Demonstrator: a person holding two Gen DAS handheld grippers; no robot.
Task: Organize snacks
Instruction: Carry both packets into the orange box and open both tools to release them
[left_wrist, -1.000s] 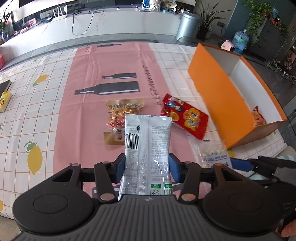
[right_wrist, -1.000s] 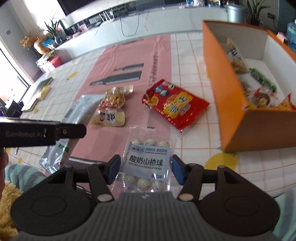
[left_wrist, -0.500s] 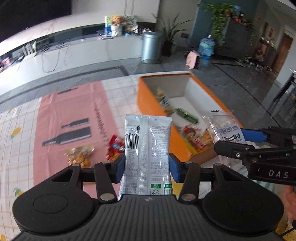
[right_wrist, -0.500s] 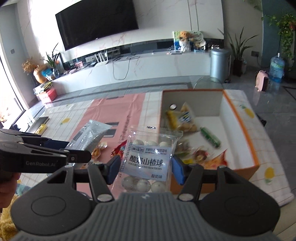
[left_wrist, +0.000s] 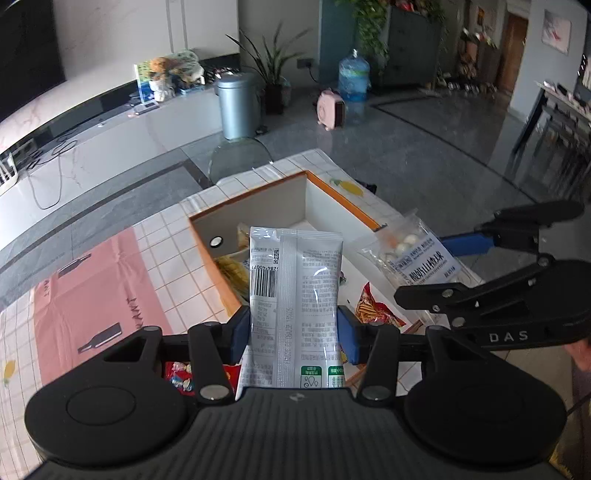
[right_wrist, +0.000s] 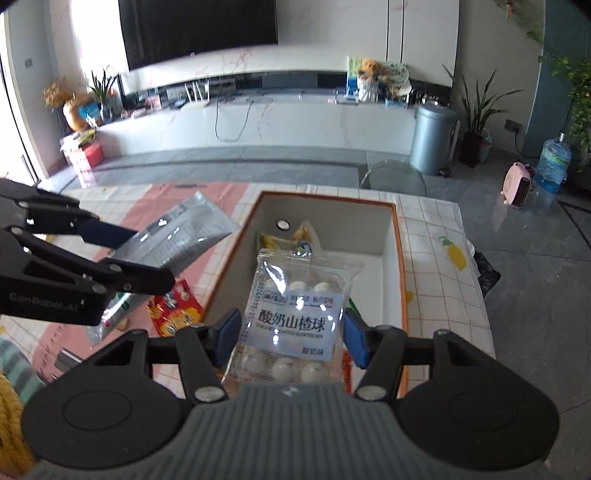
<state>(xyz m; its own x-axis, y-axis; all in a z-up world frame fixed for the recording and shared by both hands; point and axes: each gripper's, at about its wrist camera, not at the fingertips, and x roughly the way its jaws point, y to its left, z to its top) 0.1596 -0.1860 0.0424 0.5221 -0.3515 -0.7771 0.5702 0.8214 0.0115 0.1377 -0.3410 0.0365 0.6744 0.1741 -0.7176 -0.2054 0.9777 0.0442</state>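
Both tools (left_wrist: 293, 328) (right_wrist: 291, 334) now over orange box (right_wrist: 400, 258); snacks (right_wrist: 280, 240) inside.

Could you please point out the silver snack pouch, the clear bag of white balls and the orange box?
silver snack pouch (left_wrist: 295, 291): left wrist view, printed back.
clear bag of white balls (right_wrist: 295, 321): right wrist view, blue label.
orange box (right_wrist: 400, 280): right wrist view, right rim.

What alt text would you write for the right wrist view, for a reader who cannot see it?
The right gripper holds a clear bag of white balls above an open orange box with snacks inside. At left, the left gripper holds a silver pouch over the table, where a red packet lies.
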